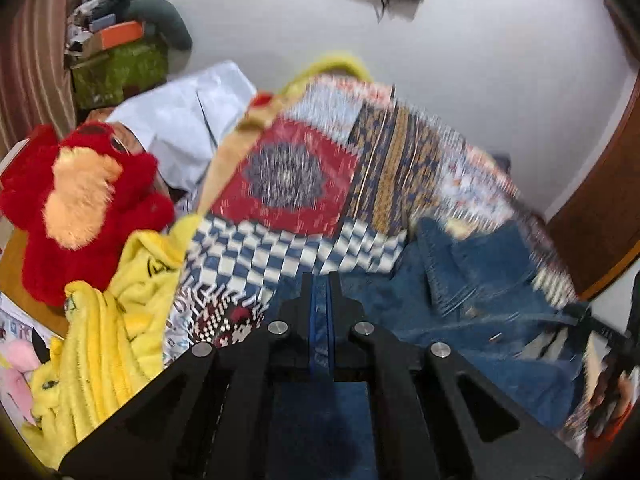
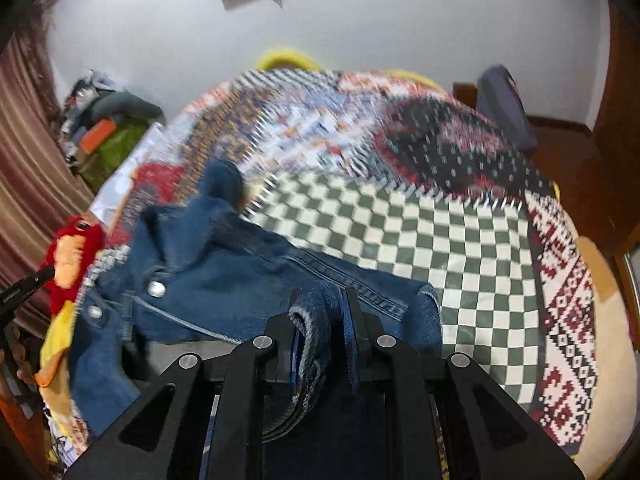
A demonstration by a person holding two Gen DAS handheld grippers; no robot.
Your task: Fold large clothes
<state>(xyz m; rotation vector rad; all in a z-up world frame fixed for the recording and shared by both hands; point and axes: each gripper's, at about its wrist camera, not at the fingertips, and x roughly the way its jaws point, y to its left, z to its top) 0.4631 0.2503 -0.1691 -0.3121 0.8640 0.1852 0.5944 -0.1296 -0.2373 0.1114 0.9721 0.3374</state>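
Note:
A blue denim jacket [image 2: 224,276] with metal buttons lies crumpled on a patchwork bedspread [image 2: 460,240]. My right gripper [image 2: 320,300] is shut on a thick fold of the denim jacket's hem. My left gripper [image 1: 320,284] is shut on a thin edge of the same denim jacket [image 1: 480,280], which spreads to its right. The other gripper's black tip [image 2: 28,284] shows at the left edge of the right wrist view. Both views are motion-blurred.
A red plush toy [image 1: 84,204] and a yellow fleece blanket [image 1: 104,344] lie left of the jacket. A white pillow [image 1: 188,120] sits behind them. A pile of boxes and clothes [image 1: 120,40] stands in the far left corner. A wooden door [image 1: 600,220] is at right.

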